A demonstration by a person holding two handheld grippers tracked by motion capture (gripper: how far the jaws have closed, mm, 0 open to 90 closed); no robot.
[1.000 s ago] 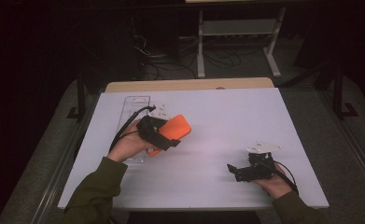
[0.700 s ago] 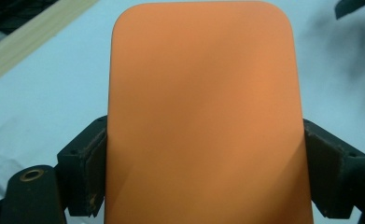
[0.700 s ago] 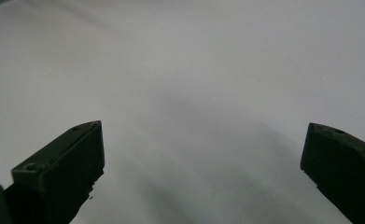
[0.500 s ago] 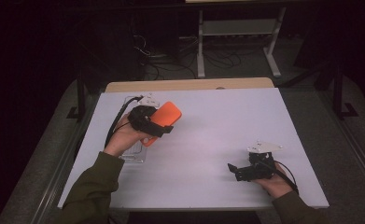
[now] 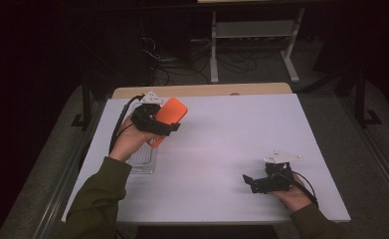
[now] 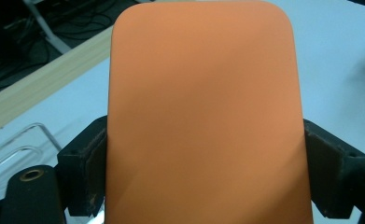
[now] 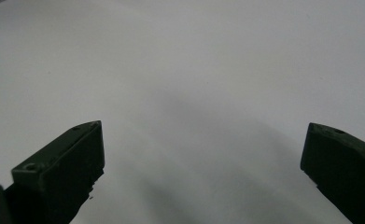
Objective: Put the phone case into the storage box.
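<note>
A flat orange slab with rounded corners (image 5: 168, 115) hangs above the table's left side, and my left gripper (image 5: 154, 123) is shut on it. In the left gripper view the orange slab (image 6: 203, 116) stands upright between the two black pads (image 6: 87, 168), which press on its long edges. Under the left hand lies a clear plastic tray (image 5: 142, 158), also seen as a clear tray (image 6: 17, 144) at the lower left. My right gripper (image 5: 247, 180) rests low on the white table (image 5: 232, 129) near the front right. Its jaws stand wide apart in the right gripper view (image 7: 203, 163) with bare table between them.
A wooden strip (image 5: 202, 89) runs along the table's far edge. Behind it are a white metal stand (image 5: 251, 30) and loose cables (image 5: 162, 55) on a dark floor. Grey floor borders the table on both sides.
My left hand has carried the orange slab up and toward the far left of the table, over the clear tray. The right gripper has stayed where it was.
</note>
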